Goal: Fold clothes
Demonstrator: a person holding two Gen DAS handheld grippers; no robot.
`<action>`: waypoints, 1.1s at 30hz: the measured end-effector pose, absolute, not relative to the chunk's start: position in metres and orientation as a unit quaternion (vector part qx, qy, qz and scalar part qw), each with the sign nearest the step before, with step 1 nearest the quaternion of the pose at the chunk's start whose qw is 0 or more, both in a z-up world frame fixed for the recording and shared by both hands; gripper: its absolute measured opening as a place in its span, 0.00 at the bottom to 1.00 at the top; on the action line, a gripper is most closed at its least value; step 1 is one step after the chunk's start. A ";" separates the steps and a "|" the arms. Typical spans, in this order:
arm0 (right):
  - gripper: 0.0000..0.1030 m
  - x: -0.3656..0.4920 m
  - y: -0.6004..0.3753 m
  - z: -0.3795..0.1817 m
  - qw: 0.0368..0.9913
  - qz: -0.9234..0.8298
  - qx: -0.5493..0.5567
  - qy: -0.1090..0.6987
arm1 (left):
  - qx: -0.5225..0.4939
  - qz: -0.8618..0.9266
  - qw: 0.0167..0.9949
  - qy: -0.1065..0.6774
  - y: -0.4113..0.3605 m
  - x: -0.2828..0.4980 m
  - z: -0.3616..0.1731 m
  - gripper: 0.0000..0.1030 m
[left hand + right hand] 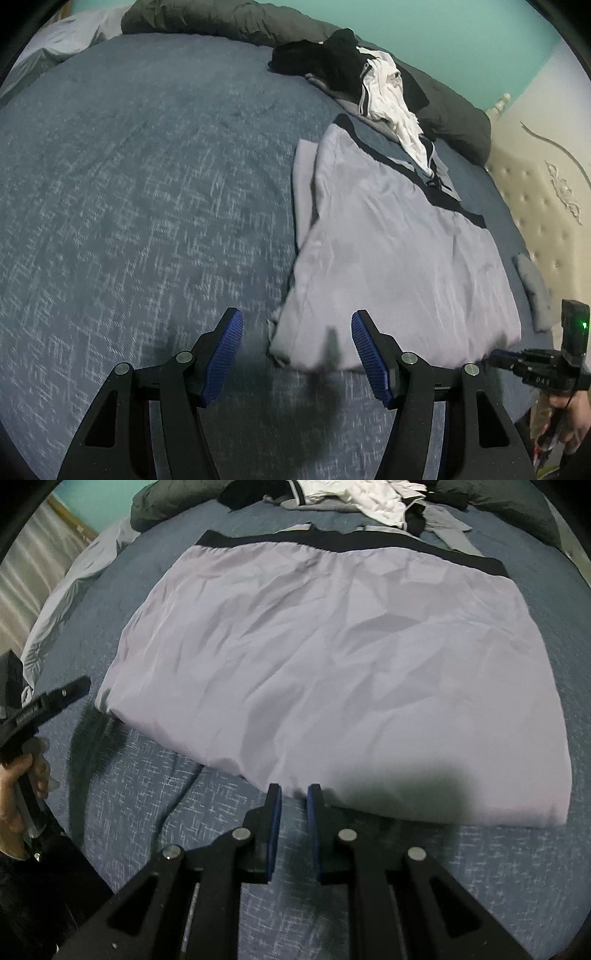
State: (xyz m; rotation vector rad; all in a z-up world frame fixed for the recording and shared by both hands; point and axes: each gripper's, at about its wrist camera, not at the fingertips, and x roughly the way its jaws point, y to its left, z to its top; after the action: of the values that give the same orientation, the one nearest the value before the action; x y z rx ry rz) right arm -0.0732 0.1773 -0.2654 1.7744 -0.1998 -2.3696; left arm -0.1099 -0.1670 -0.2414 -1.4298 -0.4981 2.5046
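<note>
One pale lilac-grey garment [332, 664] with a black waistband [351, 548] lies spread flat on the bed's blue textured bedspread [129, 203]. The waistband is on the far side and the hem faces the grippers. The fabric is lightly creased. In the left wrist view a narrow flap of the same cloth is doubled along its left edge.

Left gripper [297, 354]: jaws spread wide, nothing between them. It is over the bedspread, at the near left corner of the garment. Two blue ribbed pads [225, 354] visible.

Right gripper [294, 794]: jaws close together with a narrow gap left, tips at the near hem of the garment. I cannot tell whether they touch the cloth; nothing is seen clamped between them. The gripper's shadow falls on the hem to the right of the tips.

Each gripper appears at the edge of the other's view, with one hand [22, 782] on the left gripper's handle.

One heap of unfolded clothes [354, 70] at the far side of the bed, beyond the waistband: black, white and grey pieces, number not countable. One dark grey duvet [229, 18] bunched along the far edge. One small grey folded item [532, 284] lies by the garment's right side, apart from it. Cream tufted headboard [535, 199] at right.
</note>
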 end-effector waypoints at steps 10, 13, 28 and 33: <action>0.12 -0.051 0.209 -0.228 0.086 -0.803 0.583 -0.093 | -0.502 0.828 0.119 -0.218 -0.169 -0.093 -0.255 0.63; 0.12 -0.048 0.215 -0.222 0.087 -0.806 0.577 -0.099 | -0.504 0.822 0.124 -0.234 -0.168 -0.090 -0.259 0.63; 0.12 -0.047 0.236 -0.223 0.081 -0.806 0.574 -0.120 | -0.498 0.796 0.130 -0.320 -0.160 -0.105 -0.290 0.63; 0.12 -0.050 0.242 -0.225 0.076 -0.805 0.575 -0.122 | -0.488 0.794 0.125 -0.339 -0.164 -0.110 -0.295 0.63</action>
State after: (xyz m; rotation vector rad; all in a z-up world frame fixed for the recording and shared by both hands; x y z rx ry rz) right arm -0.0504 0.2421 -0.2253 1.7241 -0.3671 -2.4154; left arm -0.1104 -0.1639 -0.2952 -1.4225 -0.9889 2.3135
